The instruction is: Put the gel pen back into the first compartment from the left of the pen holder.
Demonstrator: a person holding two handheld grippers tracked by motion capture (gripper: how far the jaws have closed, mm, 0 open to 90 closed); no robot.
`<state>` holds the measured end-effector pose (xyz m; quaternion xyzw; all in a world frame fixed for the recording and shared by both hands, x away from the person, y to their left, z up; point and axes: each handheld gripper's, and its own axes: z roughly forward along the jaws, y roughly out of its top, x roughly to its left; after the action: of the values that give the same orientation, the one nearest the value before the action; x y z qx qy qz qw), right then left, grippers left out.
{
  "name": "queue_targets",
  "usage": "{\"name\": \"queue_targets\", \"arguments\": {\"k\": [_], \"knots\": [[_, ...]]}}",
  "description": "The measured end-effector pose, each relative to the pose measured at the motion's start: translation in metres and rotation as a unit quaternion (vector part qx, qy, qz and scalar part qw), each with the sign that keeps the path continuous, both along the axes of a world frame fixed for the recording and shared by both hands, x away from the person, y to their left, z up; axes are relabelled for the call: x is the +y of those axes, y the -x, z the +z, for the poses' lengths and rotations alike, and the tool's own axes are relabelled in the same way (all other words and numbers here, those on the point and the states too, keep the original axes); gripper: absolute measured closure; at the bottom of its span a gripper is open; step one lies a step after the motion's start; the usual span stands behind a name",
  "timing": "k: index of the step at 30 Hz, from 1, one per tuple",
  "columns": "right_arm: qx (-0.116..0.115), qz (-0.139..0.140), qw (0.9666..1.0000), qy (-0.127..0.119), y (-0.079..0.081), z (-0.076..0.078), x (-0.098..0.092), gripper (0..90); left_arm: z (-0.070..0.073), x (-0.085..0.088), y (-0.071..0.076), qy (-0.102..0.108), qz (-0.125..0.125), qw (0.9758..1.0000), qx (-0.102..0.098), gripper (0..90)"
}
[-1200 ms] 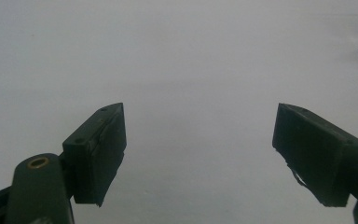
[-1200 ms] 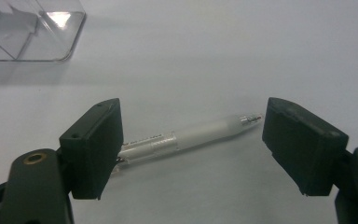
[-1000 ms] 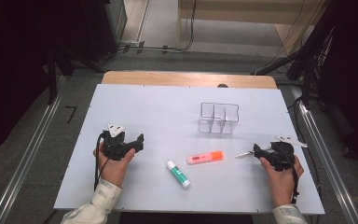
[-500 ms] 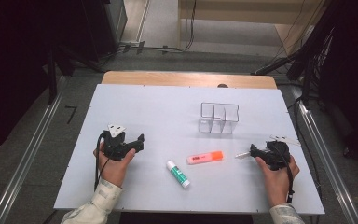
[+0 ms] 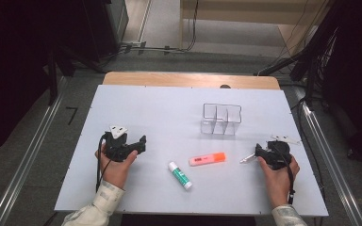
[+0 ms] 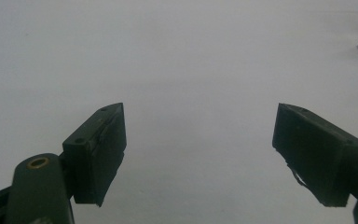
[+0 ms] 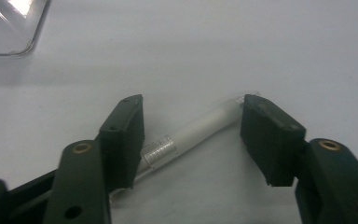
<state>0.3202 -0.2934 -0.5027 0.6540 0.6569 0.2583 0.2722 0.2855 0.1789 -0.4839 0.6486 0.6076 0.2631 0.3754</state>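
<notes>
A thin white pen [image 7: 200, 128] with a clear section lies slantwise on the white table [image 5: 160, 113], between the jaws of my right gripper [image 7: 193, 135]. The jaws have just been closing; both pads stand close to the pen, and no firm squeeze is visible. From above, the pen [image 5: 246, 159] pokes out left of the right gripper [image 5: 257, 153] at the table's right. My left gripper [image 5: 143, 141] rests at the table's left in a hand. Its jaws [image 6: 198, 149] stand wide open over bare table.
An orange highlighter [image 5: 208, 158] and a green-and-white glue stick [image 5: 180, 174] lie between the two hands near the front. A clear three-compartment holder [image 5: 221, 119] stands behind them, its corner [image 7: 9, 23] near the right gripper. The table's edge runs just right of the right hand.
The right gripper has edged left onto the pen, and its jaws have narrowed around it. The left hand and the other objects have stayed put.
</notes>
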Motion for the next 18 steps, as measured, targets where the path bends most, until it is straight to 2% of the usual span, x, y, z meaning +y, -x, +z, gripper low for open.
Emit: {"name": "queue_targets", "arguments": {"k": [5,8,12,18], "knots": [[-0.004,0.011,0.9999,-0.007,0.0004,0.0012,-0.0017,63.3,0.0001,0.0,-0.0001,0.0,-0.001,1.0,0.0,17.8],[-0.002,0.021,0.9996,-0.018,-0.0001,0.0016,-0.0032,70.7,-0.0001,-0.0001,-0.0001,0.001,-0.001,1.0,0.0,17.8],[-0.002,0.03,0.9992,-0.026,-0.0012,0.0018,-0.0059,75.7,-0.0001,0.0,-0.0001,0.001,-0.002,1.0,0.0,17.8],[-0.001,0.04,0.9988,-0.027,-0.0024,0.0022,-0.0071,78.3,-0.0002,-0.0001,-0.0002,0.002,-0.002,1.0,0.0,17.8]]}}
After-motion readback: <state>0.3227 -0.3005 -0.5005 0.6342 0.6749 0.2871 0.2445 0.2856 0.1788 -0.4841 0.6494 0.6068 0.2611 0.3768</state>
